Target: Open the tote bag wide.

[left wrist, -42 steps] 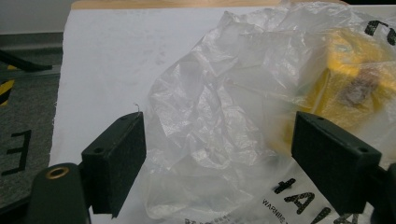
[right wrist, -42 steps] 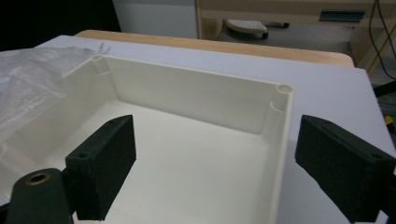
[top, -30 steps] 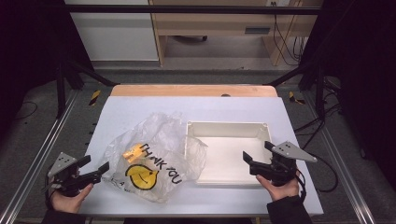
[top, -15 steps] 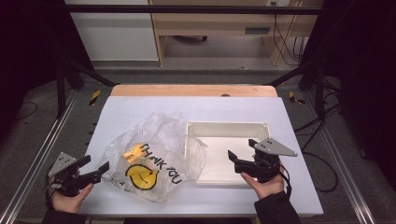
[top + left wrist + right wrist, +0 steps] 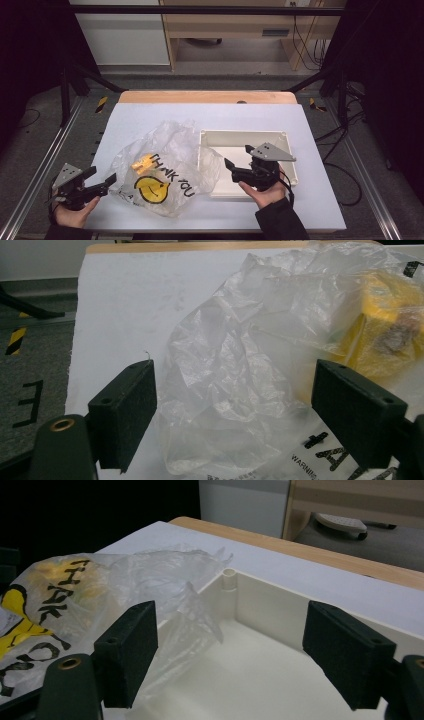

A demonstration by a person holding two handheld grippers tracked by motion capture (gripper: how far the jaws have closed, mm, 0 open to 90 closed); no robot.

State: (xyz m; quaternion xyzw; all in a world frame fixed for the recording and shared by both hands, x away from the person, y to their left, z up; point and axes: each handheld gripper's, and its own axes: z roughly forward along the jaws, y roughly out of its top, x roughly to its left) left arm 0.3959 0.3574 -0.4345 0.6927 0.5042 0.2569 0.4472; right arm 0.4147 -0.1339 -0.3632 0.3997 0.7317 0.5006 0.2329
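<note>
A person at a white-topped table works two hand-held grippers toward a crumpled clear plastic bag, printed "THANK YOU" over a yellow smiley, which lies at the table's near middle with one edge draped over the left wall of a shallow white tray. The work looks to be at the approach stage: neither tool has hold of the bag.

The right gripper hangs over the tray's near-left corner, aimed at the bag; its jaws have just been closing a little but stand apart, with nothing between them beyond the tray's interior and the bag's fringe farther off. The left gripper waits at the bag's left edge, jaws wide, the film bulging into the gap in its own view without visibly touching either pad.

Next, each claw likely needs a fold of film thin enough to pinch, the right one clearing the tray wall first.

Inside the bag sits something yellow, perhaps a wrapped packet; the film blurs it. A wooden strip edges the far side, and cables trail on the floor beyond.
</note>
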